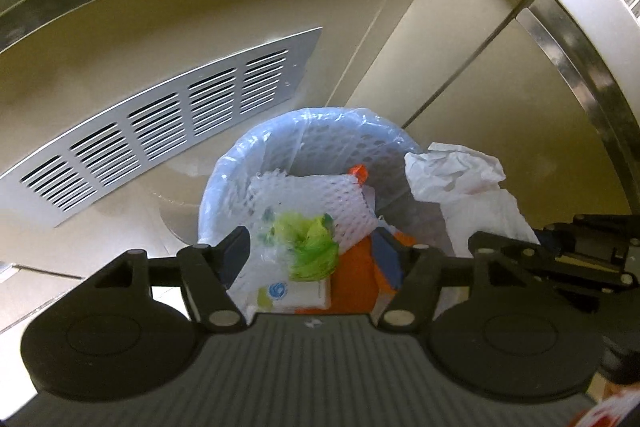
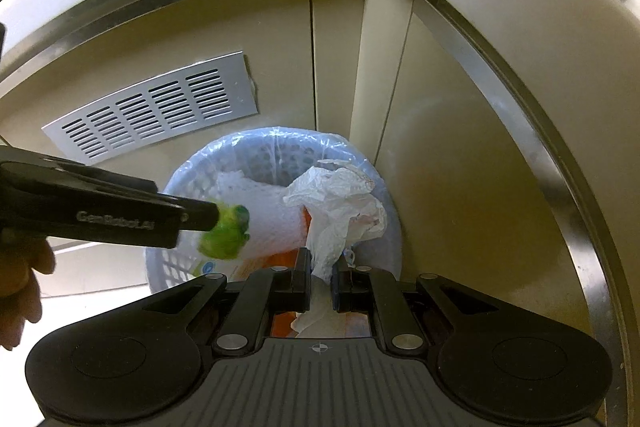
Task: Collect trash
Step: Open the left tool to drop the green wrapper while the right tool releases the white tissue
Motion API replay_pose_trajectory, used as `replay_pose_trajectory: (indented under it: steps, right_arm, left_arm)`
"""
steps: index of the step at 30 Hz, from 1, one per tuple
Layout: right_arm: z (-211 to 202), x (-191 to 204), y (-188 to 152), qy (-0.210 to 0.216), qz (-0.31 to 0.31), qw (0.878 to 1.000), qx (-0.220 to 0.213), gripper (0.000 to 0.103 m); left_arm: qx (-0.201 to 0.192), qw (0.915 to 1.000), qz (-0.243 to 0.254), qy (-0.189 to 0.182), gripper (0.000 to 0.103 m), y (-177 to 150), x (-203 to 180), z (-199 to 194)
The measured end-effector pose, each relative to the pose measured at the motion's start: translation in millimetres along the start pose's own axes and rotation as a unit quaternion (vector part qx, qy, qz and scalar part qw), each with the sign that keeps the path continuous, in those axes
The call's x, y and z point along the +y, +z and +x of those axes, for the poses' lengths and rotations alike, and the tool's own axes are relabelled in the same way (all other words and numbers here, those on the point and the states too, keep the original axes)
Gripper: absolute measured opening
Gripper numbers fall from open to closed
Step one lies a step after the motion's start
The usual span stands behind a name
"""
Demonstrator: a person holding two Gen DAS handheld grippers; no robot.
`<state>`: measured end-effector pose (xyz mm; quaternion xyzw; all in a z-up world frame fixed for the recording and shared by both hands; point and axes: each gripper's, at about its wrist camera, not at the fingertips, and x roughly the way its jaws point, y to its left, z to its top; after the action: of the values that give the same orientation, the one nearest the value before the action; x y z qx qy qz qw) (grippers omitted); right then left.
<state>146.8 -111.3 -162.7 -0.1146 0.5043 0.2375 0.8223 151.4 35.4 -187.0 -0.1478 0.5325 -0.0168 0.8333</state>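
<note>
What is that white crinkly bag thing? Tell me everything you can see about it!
The white plastic bag looks thin, soft and very crumpled, with a faint reddish mark in its folds. The right gripper is shut on its lower end, so it stands up bunched above the pale blue basket, at the basket's right side. The basket is lined with clear plastic and already holds other trash. Whether the bag touches the rim is hard to tell.

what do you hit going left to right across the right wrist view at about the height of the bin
left gripper → green wrapper → white foam netting → crumpled white plastic bag → blue bin's right rim → cabinet door
</note>
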Motion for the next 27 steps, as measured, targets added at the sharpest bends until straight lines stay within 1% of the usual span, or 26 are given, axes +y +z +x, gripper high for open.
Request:
replay_pose_trajectory:
  steps: [5,13,19,27]
  right_arm:
    - [-0.7,-0.3,3.0,0.005,-0.006,1.000,-0.003,0.010]
    - [-2.8,8.8,8.4,0.012,-0.009,1.000,-0.016,0.010]
    - [2.0,15.3,6.9,0.015,-0.009,1.000,-0.009,0.010]
    - [12.2,17.1,6.5,0.014,-0.003,1.000,0.002,0.010]
  left_arm:
    - [-0.003,0.9999,-0.012,0.005,0.064,-3.3,6.3,-12.6]
    - [-0.010,0.9997,-0.023,-0.001,0.064,-8.0,18.9,-27.1]
    - [-0.011,0.9996,-0.028,0.002,0.064,-10.7,26.2,-32.4]
    - [-0.008,0.9994,-0.033,0.004,0.064,-12.8,31.8,-30.1]
